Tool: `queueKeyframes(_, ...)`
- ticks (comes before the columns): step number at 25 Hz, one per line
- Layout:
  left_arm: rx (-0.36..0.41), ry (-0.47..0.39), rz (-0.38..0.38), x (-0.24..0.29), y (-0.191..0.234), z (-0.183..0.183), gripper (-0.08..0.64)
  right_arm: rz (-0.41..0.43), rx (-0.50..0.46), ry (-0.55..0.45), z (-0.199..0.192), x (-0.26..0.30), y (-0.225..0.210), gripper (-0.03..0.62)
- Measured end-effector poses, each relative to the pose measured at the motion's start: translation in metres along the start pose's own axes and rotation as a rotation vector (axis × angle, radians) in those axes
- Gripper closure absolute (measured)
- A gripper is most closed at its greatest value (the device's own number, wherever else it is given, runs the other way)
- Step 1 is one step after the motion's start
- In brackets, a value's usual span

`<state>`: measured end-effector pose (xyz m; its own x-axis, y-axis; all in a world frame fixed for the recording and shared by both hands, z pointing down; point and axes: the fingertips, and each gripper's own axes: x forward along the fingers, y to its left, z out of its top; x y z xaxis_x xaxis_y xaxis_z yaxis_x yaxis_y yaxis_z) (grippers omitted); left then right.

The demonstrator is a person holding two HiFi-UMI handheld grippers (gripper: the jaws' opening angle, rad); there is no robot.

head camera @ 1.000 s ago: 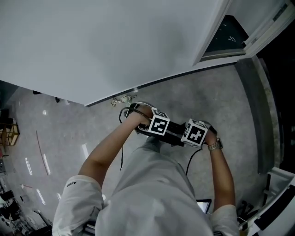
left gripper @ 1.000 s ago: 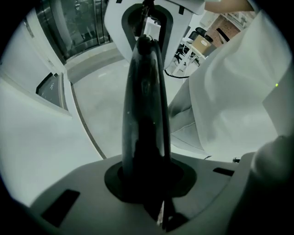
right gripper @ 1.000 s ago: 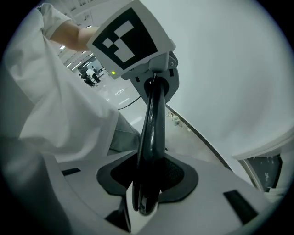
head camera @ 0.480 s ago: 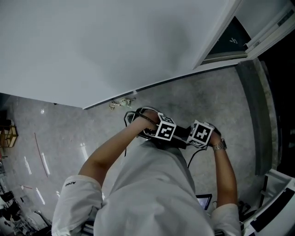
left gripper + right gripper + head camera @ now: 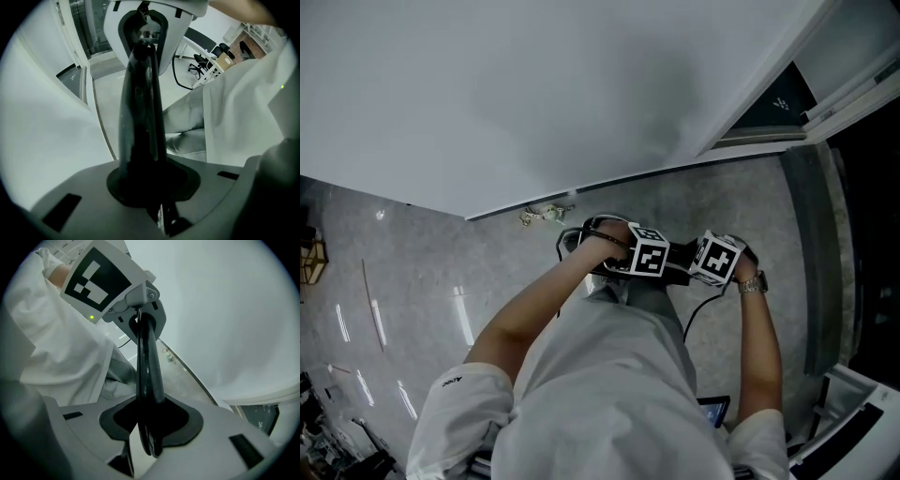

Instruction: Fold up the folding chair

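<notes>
Head view: no chair near wall (image 5: 534, 94), folding apparently unstarted; left gripper (image 5: 142, 47) closed, empty; right gripper (image 5: 143, 324) jaws just closing, empty.

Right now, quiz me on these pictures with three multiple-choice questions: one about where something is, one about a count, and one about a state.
1. Where is the white wall?
A) ahead of the person
B) behind the person
C) under the person's feet

2. How many marker cubes show in the head view?
A) one
B) two
C) four

3. What state is the left gripper in?
A) wide open
B) shut on a chair leg
C) shut and empty

Answers:
1 A: the wall fills the top of the head view, beyond both outstretched arms.
2 B: one cube sits on the left gripper and one on the right gripper.
3 C: the left gripper view shows its jaws as one closed black column.
The right gripper's jaws have just been closing, with nothing between them.
</notes>
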<state>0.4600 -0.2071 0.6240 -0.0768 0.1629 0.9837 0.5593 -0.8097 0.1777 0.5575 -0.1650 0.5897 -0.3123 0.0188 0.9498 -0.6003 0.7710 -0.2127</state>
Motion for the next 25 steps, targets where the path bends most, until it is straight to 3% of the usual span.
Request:
queueKeyframes(9, -0.125, -0.051, 0.065, -0.015, 0.040, 0.018, 0.495, -0.054, -0.151, -0.010, 0.001, -0.024, -0.055, 0.469)
queueKeyframes(15, -0.159, -0.060, 0.022, -0.018, 0.085, 0.005, 0.495, -0.005, -0.194, -0.049, 0.019, -0.026, -0.101, 0.465)
queueKeyframes(20, -0.249, -0.054, -0.009, -0.016, 0.125, -0.001, 0.496, -0.023, -0.236, -0.096, 0.028, -0.026, -0.142, 0.465)
queueKeyframes(25, -0.286, -0.061, -0.017, -0.015, 0.152, -0.010, 0.495, -0.018, -0.258, -0.109, 0.039, -0.023, -0.168, 0.465)
